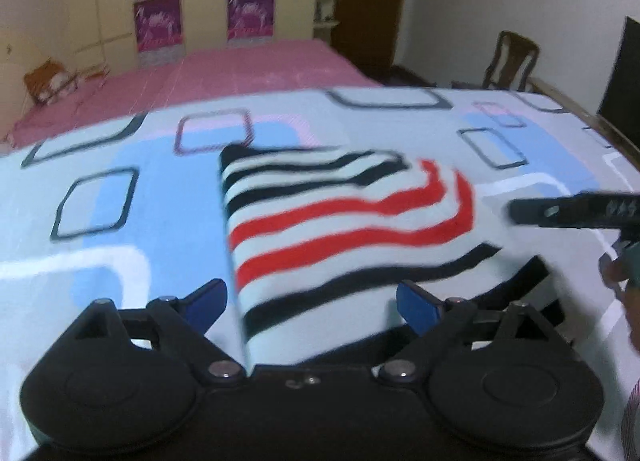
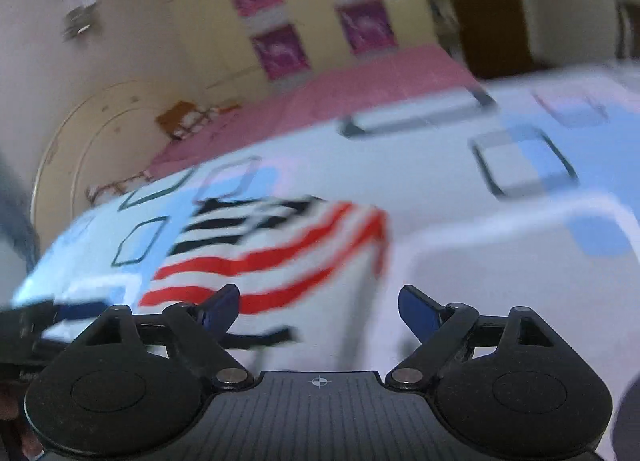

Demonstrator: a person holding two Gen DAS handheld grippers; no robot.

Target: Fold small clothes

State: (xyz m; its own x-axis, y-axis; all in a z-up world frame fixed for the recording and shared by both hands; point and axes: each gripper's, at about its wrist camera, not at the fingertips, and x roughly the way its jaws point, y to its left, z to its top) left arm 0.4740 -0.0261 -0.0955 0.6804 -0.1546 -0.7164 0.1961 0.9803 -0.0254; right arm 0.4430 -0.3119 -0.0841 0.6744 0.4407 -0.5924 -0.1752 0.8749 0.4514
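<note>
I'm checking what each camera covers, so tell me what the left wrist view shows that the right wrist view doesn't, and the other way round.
Only the left wrist view shows the wooden chair by the far wall, the black screen at the right edge, and the right gripper entering from the right. Only the right wrist view shows the round cream headboard and the small wall fixture. Both share the striped garment lying folded on the patterned sheet, the pink bedspread behind it, and open jaws with nothing between them.
</note>
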